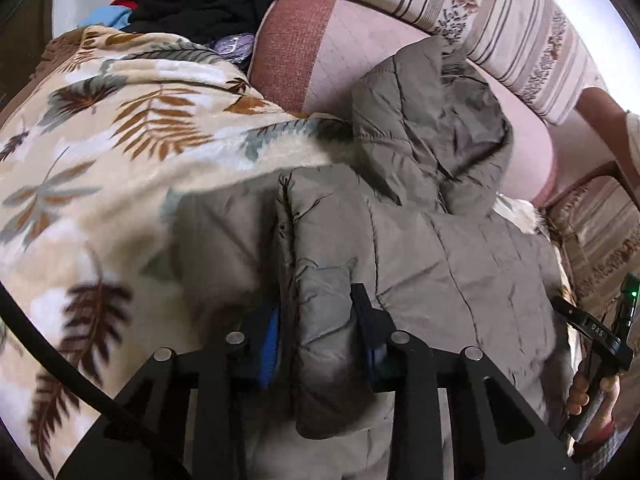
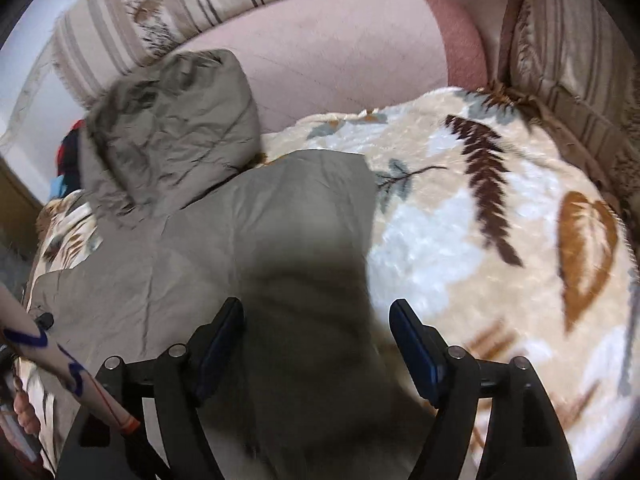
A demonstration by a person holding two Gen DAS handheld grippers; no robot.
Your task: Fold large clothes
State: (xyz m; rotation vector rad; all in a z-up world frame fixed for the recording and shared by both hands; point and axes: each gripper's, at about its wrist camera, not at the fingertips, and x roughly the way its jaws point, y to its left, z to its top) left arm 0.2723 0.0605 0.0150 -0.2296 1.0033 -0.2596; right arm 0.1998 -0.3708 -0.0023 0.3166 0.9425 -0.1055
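A grey-olive puffer jacket (image 1: 440, 248) lies on a leaf-print blanket (image 1: 100, 160), its hood (image 1: 432, 120) pointing to the sofa back. My left gripper (image 1: 320, 320) is shut on a thick fold of the jacket's sleeve (image 1: 324, 320), pinched between the blue pads. In the right wrist view the jacket (image 2: 240, 240) spreads under my right gripper (image 2: 316, 336), which is open above the jacket's right edge and holds nothing. The hood (image 2: 176, 120) lies at upper left.
A pink cushion (image 1: 320, 60) and a striped floral sofa back (image 1: 500, 28) run behind the jacket. A pile of dark, red and blue clothes (image 1: 192, 4) sits at the far left. A striped armrest (image 2: 572, 60) bounds the right side. The blanket (image 2: 500, 240) covers the seat.
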